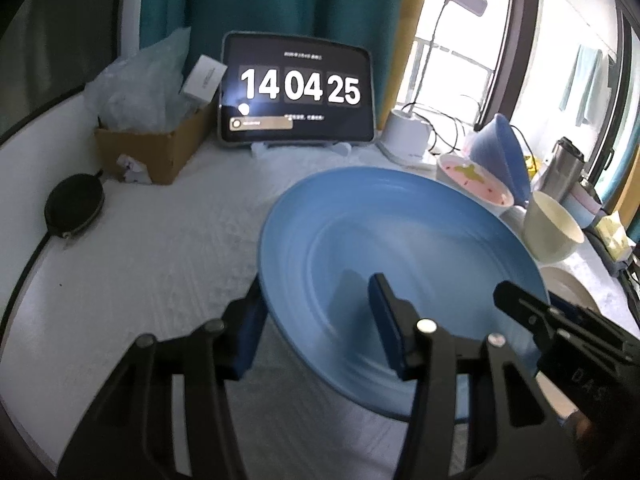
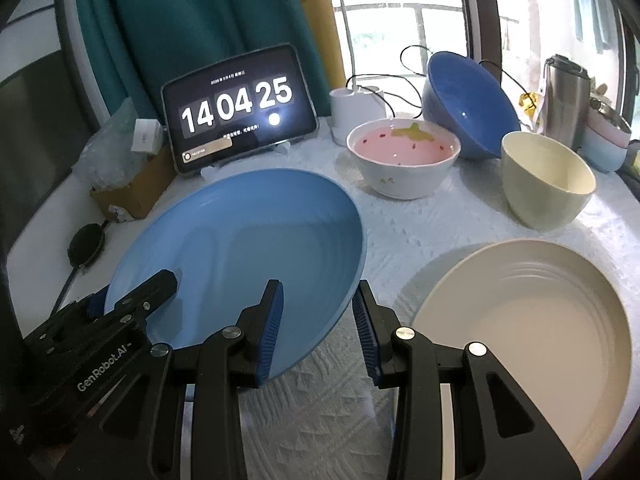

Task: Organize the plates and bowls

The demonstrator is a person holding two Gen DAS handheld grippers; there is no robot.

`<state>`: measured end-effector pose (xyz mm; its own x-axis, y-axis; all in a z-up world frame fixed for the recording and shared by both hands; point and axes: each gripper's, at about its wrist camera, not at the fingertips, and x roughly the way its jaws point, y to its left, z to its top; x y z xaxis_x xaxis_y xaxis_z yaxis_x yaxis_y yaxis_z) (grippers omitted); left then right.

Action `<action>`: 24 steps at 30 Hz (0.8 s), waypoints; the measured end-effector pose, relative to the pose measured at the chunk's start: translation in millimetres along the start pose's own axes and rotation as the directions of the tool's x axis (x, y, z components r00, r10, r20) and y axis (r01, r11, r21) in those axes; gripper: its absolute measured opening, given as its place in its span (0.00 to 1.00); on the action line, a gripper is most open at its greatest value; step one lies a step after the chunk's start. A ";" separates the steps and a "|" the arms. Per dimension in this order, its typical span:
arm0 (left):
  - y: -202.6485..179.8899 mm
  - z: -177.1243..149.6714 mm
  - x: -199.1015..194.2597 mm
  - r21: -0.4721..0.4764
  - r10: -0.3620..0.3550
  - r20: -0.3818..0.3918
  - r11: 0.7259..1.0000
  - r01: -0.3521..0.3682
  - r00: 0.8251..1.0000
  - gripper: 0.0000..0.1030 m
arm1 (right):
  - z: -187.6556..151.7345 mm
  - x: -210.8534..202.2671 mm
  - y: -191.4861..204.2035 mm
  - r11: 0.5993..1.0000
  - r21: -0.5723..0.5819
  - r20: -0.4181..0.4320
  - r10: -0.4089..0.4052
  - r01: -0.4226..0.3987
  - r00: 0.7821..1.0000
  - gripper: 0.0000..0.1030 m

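We look from each wrist forward and downward along its gripper's fingers, close over the tabletop (image 1: 160,264). Both views face the tablet clock (image 1: 298,88) and curtain (image 2: 192,20) and share the blue plate (image 2: 248,240), which fills the near field of each.

- The cream plate (image 2: 532,344) is cut off at the right wrist view's lower edge.
- The blue plate (image 1: 384,276) looks motion-blurred; its near rim hides behind the left gripper's fingers (image 1: 390,328).
- The tablet's (image 2: 236,108) small text is unreadable.
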<state>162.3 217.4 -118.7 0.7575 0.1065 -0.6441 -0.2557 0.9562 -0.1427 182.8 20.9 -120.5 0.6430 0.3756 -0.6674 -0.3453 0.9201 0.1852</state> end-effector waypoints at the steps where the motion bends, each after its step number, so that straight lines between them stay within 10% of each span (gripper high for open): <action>1: -1.8 -0.9 -2.0 0.001 -0.002 0.001 1.000 0.002 1.000 0.50 | 0.0 -3.0 -1.7 1.000 0.001 0.006 -0.001 0.001 1.000 0.37; 24: -71.4 -10.3 -35.4 0.055 -0.051 0.033 0.997 0.050 0.998 0.50 | -10.9 -53.2 -61.6 0.997 0.069 0.077 -0.024 0.019 0.997 0.37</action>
<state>147.5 142.6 -93.4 0.7889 0.0660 -0.6109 -0.1846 0.9738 -0.1332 162.4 -57.0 -104.3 0.7021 0.3608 -0.6139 -0.2853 0.9324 0.2217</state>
